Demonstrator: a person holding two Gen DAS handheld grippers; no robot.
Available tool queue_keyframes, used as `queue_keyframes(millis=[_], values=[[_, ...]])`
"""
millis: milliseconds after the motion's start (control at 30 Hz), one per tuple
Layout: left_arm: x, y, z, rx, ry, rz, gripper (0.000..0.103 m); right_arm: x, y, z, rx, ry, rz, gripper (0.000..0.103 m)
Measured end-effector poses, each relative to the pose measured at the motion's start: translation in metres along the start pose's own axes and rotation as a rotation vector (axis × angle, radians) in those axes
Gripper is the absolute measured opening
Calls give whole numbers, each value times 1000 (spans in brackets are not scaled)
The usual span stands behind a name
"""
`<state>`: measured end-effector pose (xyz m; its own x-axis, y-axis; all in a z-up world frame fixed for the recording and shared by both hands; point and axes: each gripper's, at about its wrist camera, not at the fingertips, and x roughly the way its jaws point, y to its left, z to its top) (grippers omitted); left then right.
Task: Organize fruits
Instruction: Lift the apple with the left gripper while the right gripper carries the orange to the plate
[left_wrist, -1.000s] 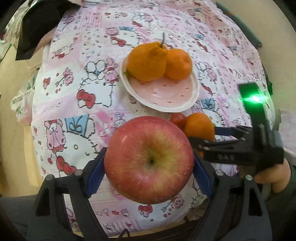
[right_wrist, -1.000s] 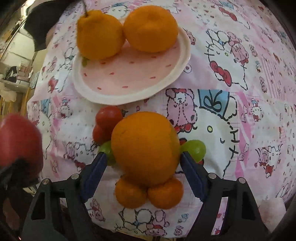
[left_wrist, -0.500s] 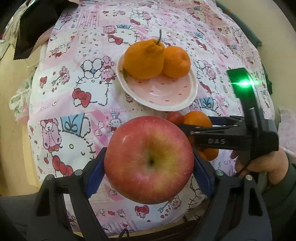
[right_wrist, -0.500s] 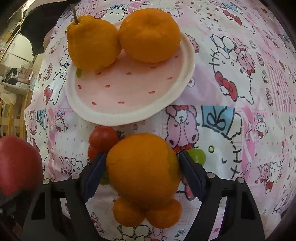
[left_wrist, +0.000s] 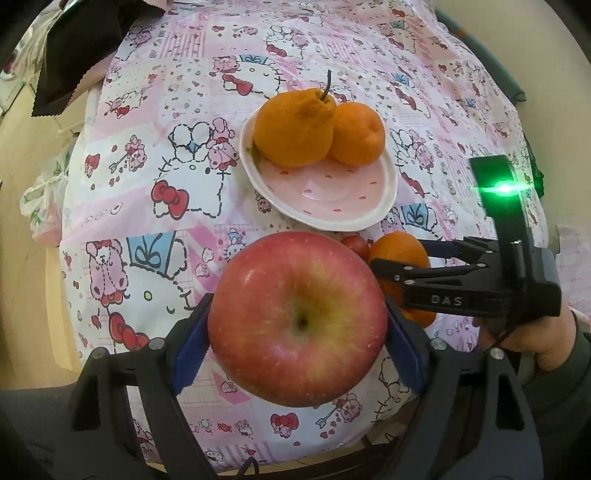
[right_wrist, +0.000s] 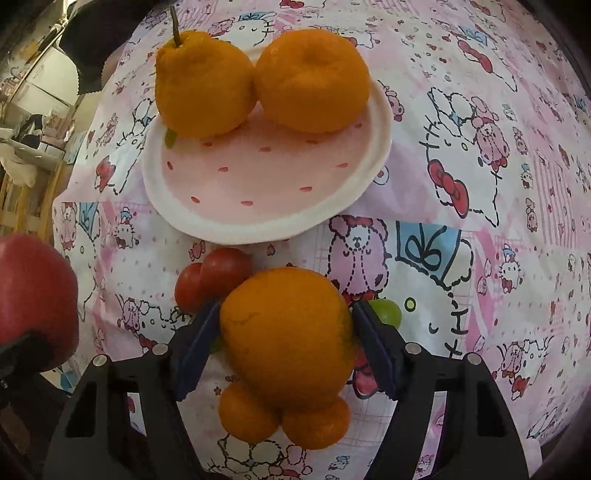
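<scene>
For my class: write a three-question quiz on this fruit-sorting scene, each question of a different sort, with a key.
1. True or false: the plate holds two orange fruits.
2. What is the left gripper shut on? A) tomato B) apple C) grape
3. Fill in: the right gripper has its jaws around an ______.

Key: 1 true; 2 B; 3 orange. Its jaws have just been closing and now meet the fruit.

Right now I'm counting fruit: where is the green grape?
In the right wrist view, the green grape lies on the tablecloth just right of the right claw and its orange.
</scene>
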<state>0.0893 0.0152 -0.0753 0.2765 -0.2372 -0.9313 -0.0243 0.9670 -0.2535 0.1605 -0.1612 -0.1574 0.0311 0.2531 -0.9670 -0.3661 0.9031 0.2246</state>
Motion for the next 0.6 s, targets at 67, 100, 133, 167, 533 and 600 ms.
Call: queue_keyframes(millis=[67, 100, 133, 167, 533, 600], values=[[0, 0, 1, -11, 0, 1, 82, -7, -7, -3, 30, -13, 29, 74], [-1, 1, 1, -14, -1, -1, 82, -12, -11, -5, 51, -23, 59, 74], [-2, 1, 1, -16, -5, -3, 82, -16, -13, -6, 71, -33, 86, 74], [-3, 0, 1, -13, -11, -3, 82, -24, -17, -8, 96, -55, 127, 74], [-5, 0, 10, -11, -45, -16, 82, -84, -32, 4, 197, -289, 295, 74], [-2, -2, 18, -19, -29, -32, 82, -84, -32, 13, 201, -306, 295, 74]])
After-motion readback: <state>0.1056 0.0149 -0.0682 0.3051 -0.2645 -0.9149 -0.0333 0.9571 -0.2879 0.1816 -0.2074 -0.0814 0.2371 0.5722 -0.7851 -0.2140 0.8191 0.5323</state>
